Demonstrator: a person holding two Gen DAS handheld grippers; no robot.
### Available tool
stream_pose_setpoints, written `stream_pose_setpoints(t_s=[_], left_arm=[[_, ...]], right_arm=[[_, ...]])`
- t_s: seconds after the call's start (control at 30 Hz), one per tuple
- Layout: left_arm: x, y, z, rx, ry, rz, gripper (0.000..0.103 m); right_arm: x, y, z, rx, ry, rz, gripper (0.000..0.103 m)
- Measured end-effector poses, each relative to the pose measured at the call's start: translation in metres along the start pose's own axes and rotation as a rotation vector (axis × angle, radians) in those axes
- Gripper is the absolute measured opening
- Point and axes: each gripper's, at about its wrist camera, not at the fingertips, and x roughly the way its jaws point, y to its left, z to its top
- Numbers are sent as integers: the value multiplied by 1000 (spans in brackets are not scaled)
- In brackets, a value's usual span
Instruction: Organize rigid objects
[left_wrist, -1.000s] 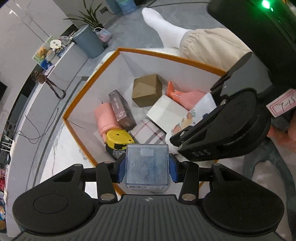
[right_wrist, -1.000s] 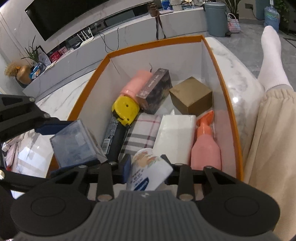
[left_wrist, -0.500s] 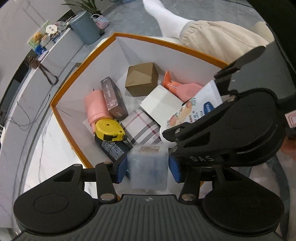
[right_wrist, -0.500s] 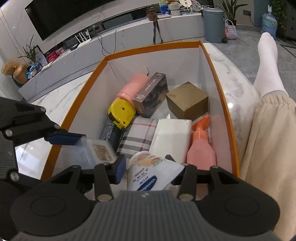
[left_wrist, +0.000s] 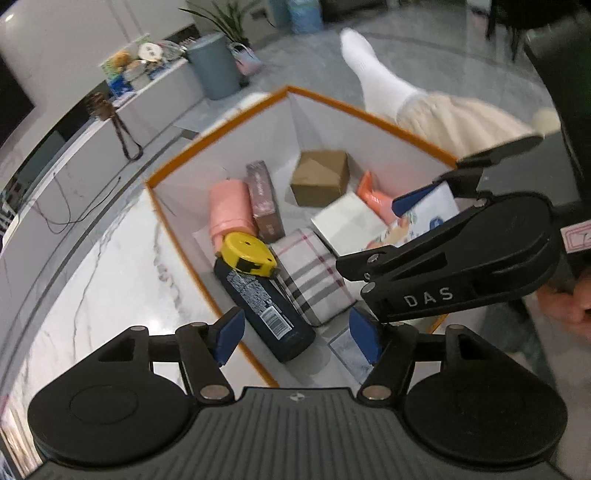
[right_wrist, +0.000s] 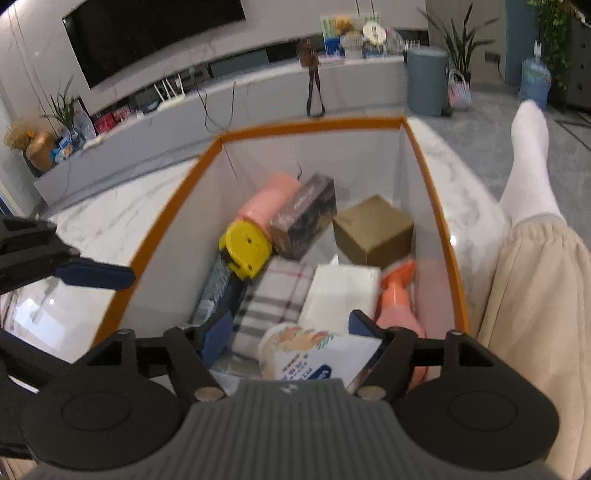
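Both claws over the near end of the orange-rimmed box, left one now empty.

The left claw (left_wrist: 297, 334) stands spread wide above the near rim of the box (left_wrist: 218, 133), nothing between its blue pads; half a second ago it carried the clear cube (left_wrist: 347, 350), which now lies blurred on the box floor just below its right pad. The right claw (right_wrist: 291, 330) has its jaws apart too, with the printed tube (right_wrist: 317, 356) lying between them; whether they bear on it cannot be told. The box floor is crowded: dark bottle (left_wrist: 264, 304), yellow tape measure (left_wrist: 248, 252), plaid case (left_wrist: 314, 280), white block (left_wrist: 347, 225). Open marble worktop (left_wrist: 110, 273) lies left of the box wall.
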Motion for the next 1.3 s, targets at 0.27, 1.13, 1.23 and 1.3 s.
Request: stream_pose_setpoints(t_s=[0.27, 1.13, 1.23, 1.3], left_arm=[[-52, 19, -20, -187, -173, 59, 79], [-139, 24, -138, -796, -410, 513, 96], [-130, 21, -142, -783, -373, 508, 96], [-122, 19, -142, -768, -345, 511, 96]], right_arm=[[-30, 13, 0, -43, -146, -16, 79], [-102, 84, -73, -240, -418, -76, 95], [-91, 84, -76, -246, -398, -90, 95], [-86, 84, -76, -246, -397, -86, 95]])
